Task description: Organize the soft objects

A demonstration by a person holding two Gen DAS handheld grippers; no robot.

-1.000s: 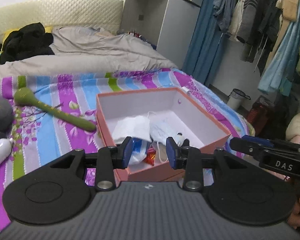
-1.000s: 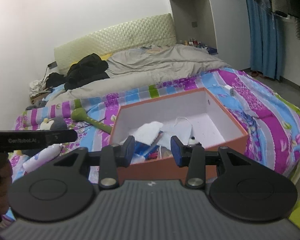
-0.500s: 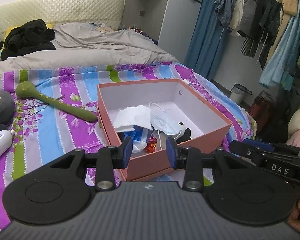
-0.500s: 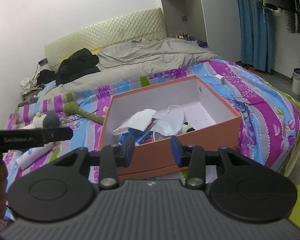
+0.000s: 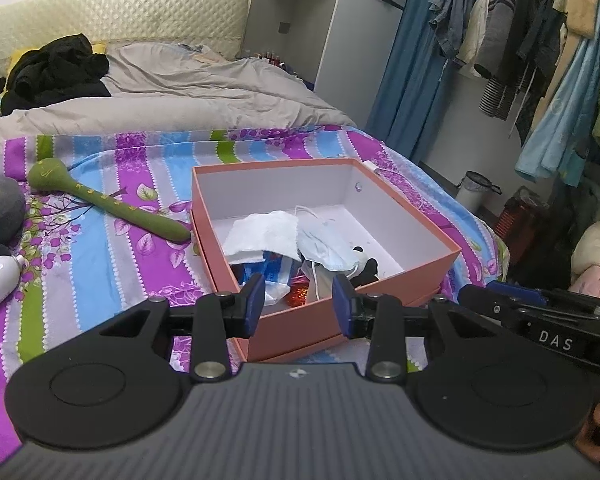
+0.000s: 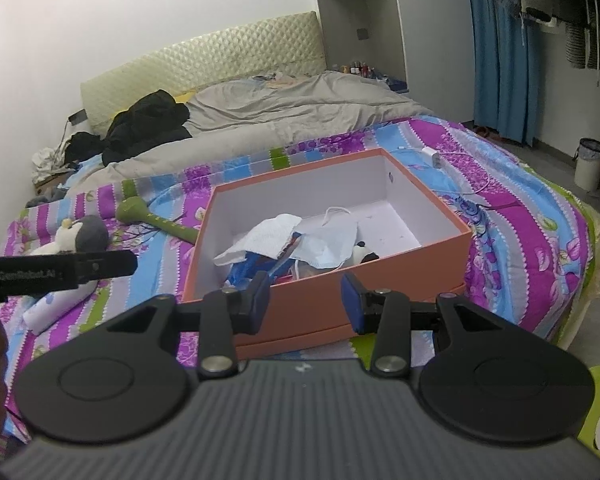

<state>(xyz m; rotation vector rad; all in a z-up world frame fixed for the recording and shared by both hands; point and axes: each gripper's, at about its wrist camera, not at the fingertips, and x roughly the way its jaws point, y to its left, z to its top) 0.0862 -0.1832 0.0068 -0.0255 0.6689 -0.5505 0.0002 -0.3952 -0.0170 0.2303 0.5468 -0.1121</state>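
Orange box (image 5: pixel 352 316) sits open on the striped bedspread (image 5: pixel 100 264), holding a white cloth (image 5: pixel 264 232), face mask (image 5: pixel 324 248) and small panda toy (image 6: pixel 362 254) (partly buried). Left gripper (image 5: pixel 299 300) jaws are opening, nothing between them. Right gripper (image 6: pixel 306 300) stands partly parted, empty. Green plush mallet (image 5: pixel 104 204) lies beside the box.

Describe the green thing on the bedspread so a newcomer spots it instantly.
Start at the open orange cardboard box on the striped purple-and-blue bedspread. Just off the box's left wall lies a long olive-green plush stick with a rounded head. Unlike the grey-and-white plush toy nearby, it is slim and club-shaped.
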